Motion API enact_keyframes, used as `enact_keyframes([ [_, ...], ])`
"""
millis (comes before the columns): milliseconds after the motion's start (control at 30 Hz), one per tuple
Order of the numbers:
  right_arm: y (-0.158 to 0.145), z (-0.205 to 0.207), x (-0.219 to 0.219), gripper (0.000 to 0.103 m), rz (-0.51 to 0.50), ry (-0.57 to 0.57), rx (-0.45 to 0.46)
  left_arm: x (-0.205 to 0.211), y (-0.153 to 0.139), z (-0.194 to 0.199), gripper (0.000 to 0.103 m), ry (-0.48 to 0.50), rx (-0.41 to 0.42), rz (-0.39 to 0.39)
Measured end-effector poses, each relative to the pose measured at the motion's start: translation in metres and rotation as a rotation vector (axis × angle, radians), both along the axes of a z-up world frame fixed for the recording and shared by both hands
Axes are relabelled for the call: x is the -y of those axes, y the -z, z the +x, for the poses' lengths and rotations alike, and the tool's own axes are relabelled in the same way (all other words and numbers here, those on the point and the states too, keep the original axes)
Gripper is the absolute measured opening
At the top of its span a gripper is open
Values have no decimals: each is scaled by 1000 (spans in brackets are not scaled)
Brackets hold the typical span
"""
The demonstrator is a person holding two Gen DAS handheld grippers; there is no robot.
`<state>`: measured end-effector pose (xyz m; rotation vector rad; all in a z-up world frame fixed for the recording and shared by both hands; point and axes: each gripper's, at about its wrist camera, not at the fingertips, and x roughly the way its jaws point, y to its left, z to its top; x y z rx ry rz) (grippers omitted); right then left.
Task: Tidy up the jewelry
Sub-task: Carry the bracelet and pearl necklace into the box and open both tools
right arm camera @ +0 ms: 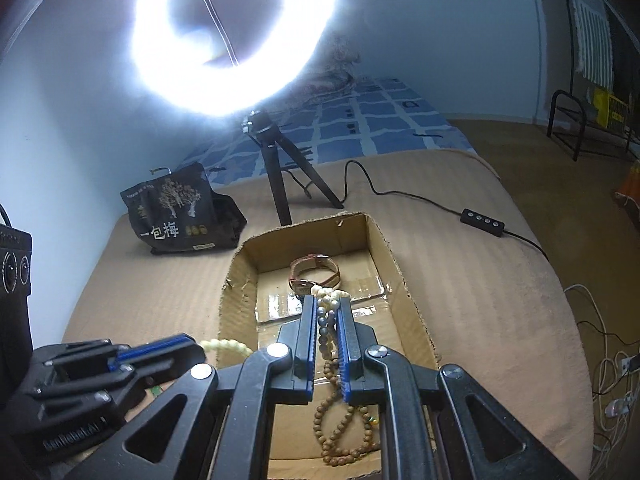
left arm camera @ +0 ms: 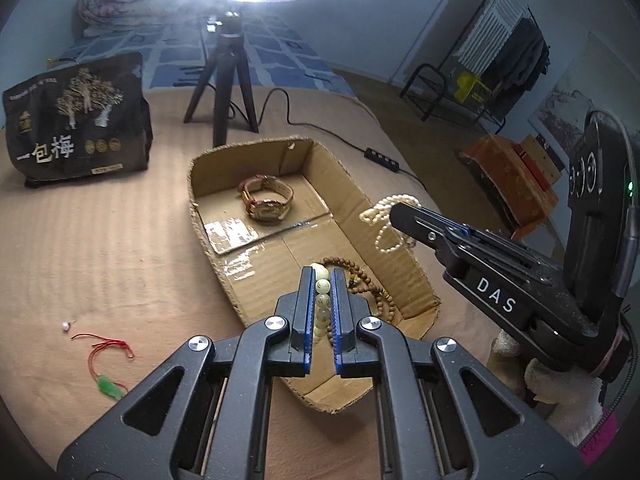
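A shallow cardboard box (left arm camera: 400,276) lies on the tan bedcover. Inside it are a leather-strap watch (left arm camera: 267,198) at the far end and a brown wooden bead strand (left arm camera: 370,284) near the front. My left gripper (left arm camera: 322,276) is shut on a pale green bead bracelet (left arm camera: 322,304), held over the box's near end. My right gripper (right arm camera: 328,304) is shut on a cream pearl strand (right arm camera: 328,295), which dangles above the box's right wall in the left wrist view (left arm camera: 390,216). The watch (right arm camera: 316,276) and wooden beads (right arm camera: 340,428) also show in the right wrist view.
A red cord with a green pendant (left arm camera: 107,364) and a small pearl earring (left arm camera: 66,326) lie on the cover left of the box. A black snack bag (left arm camera: 78,120), a ring-light tripod (left arm camera: 224,92) and its cable remote (left arm camera: 382,159) stand beyond.
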<state>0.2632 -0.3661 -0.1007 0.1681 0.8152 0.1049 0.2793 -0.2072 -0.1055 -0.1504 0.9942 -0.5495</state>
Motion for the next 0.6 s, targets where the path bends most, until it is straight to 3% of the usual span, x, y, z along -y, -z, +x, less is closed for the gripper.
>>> enact_keyframes([
  [333,11,7,3,9,6,8,-26,8,11,3,5,6,-10,39],
  [433,9,7,3,31,5,23,-18,6,13,5,10,-2,-23,52],
  [500,8,6,4,33,6,28,-15,3,13,5,25,-9,-22,59],
  [600,7,5,5,43,-5,43,-17,1,11,3,26,-8,-14,68],
])
